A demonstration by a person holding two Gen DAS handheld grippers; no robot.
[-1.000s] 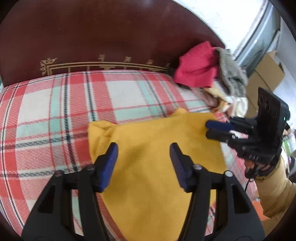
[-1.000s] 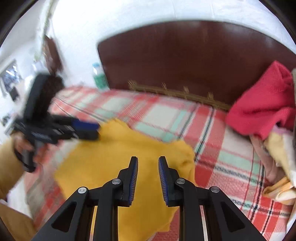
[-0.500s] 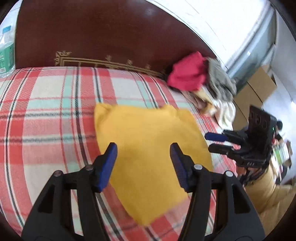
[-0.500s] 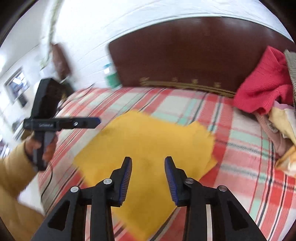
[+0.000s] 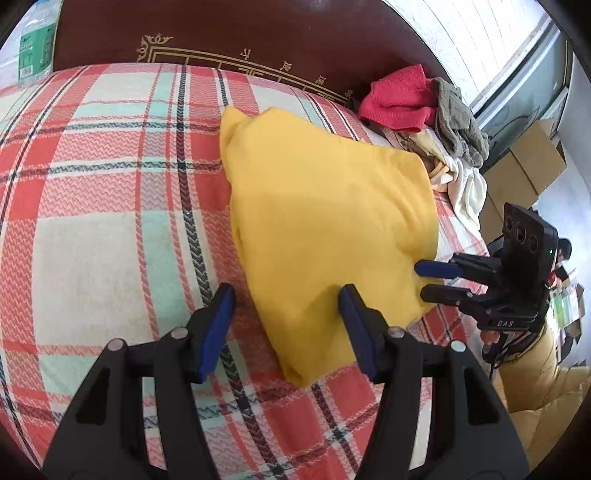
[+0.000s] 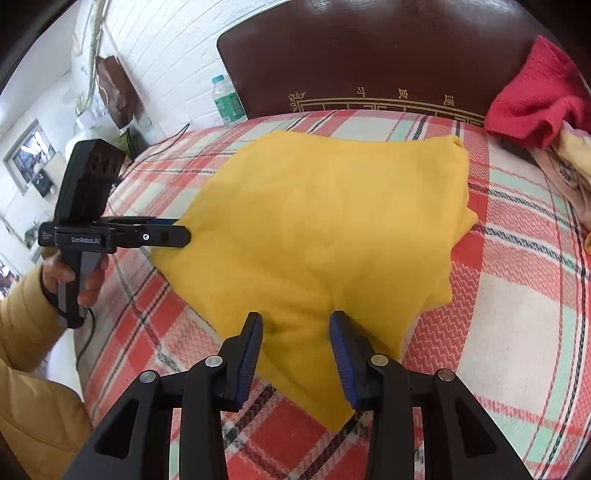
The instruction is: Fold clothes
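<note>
A folded yellow garment (image 5: 325, 221) lies flat on the plaid bed cover (image 5: 103, 206); it also shows in the right wrist view (image 6: 325, 236). My left gripper (image 5: 286, 321) is open and empty, just over the garment's near corner. My right gripper (image 6: 295, 339) is open and empty, over the garment's near edge. In the left wrist view the right gripper (image 5: 424, 280) sits at the garment's right edge, jaws apart. In the right wrist view the left gripper (image 6: 181, 229) sits at the garment's left edge.
A pile of clothes with a red knit (image 5: 399, 99) on top lies at the bed's far right, by the dark wooden headboard (image 5: 258, 33). A water bottle (image 6: 227, 99) stands at the left of the headboard. Cardboard boxes (image 5: 528, 166) stand beyond the bed.
Both grippers have pulled back toward the near edge of the garment. The right gripper's jaws have opened wider. The yellow garment lies still on the bed.
</note>
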